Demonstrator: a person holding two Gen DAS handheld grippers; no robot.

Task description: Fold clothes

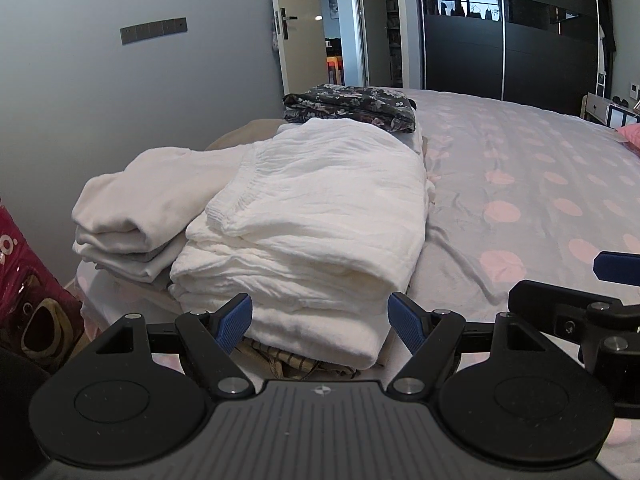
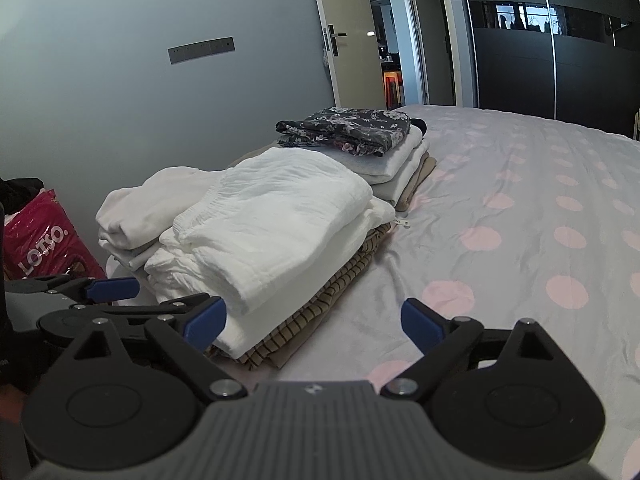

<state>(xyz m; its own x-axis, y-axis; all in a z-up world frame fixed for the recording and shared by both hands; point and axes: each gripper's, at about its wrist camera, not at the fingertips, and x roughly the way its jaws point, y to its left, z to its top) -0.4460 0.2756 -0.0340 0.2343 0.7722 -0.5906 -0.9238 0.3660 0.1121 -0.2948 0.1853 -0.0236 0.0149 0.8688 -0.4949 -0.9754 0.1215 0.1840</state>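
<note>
Both hand-held grippers stood spread and held nothing. The left hand-held gripper [image 1: 320, 318] hovered at the near edge of the white folded garment [image 1: 308, 216], its blue pads apart on either side of the bundle's near end without pressing it. The right hand-held gripper [image 2: 314, 320] sat just to the right, jaws wide over the bed [image 2: 520, 208], with only the near right corner of the pile close to its left pad. That stance suggested the garment had been set down on the pile and let go.

The white garment topped a near pile, lying on a striped brown cloth [image 2: 320, 312] whose edge stuck out underneath on the right. Stacking it there kept the folded things together along the left side of the bed, leaving the wide spotted bedspread free as a working surface. Just left of it, touching, lay a smoother white bundle [image 1: 132, 208], also folded. Farther away stood a second stack of pale cloths [image 2: 404, 164] with a dark flowered garment [image 2: 348, 126] on top. A pink bag [image 2: 44, 240] stood on the floor to the left, beside the bed.

No loose garment showed in either view, so the folding looked well along; whether more clothes waited out of sight could not be told.
</note>
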